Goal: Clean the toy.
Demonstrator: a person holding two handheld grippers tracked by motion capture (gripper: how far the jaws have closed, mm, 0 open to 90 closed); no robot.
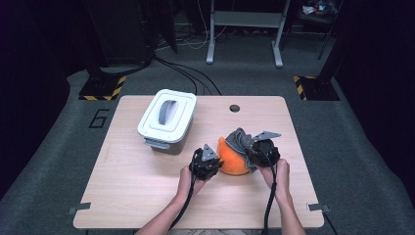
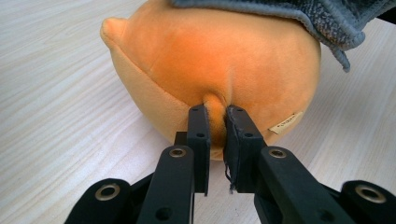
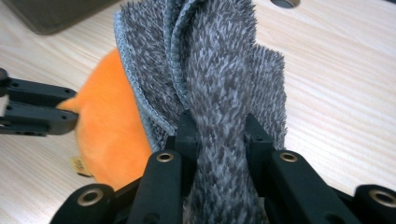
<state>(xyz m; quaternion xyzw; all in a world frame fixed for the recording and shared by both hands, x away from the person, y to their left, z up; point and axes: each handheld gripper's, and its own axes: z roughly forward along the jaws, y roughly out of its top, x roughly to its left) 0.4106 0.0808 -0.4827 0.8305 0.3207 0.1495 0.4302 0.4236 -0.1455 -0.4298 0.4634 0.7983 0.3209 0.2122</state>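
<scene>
An orange plush toy (image 1: 230, 159) lies on the wooden table (image 1: 147, 196) right of centre, with a grey fuzzy cloth (image 1: 238, 138) draped over its top and right side. My left gripper (image 1: 214, 160) is shut on a pinch of the orange plush toy (image 2: 210, 60), low on its left side. My right gripper (image 1: 250, 147) is shut on a bunched fold of the grey cloth (image 3: 219, 84), which rises between its jaws. In the right gripper view the orange toy (image 3: 107, 126) sits left of the cloth, with the left gripper's jaws touching it.
A white lidded box (image 1: 167, 119) with a grey handle stands at the back left of the table. A round cable hole (image 1: 234, 108) lies near the far edge. Metal brackets (image 1: 78, 209) sit at the front corners.
</scene>
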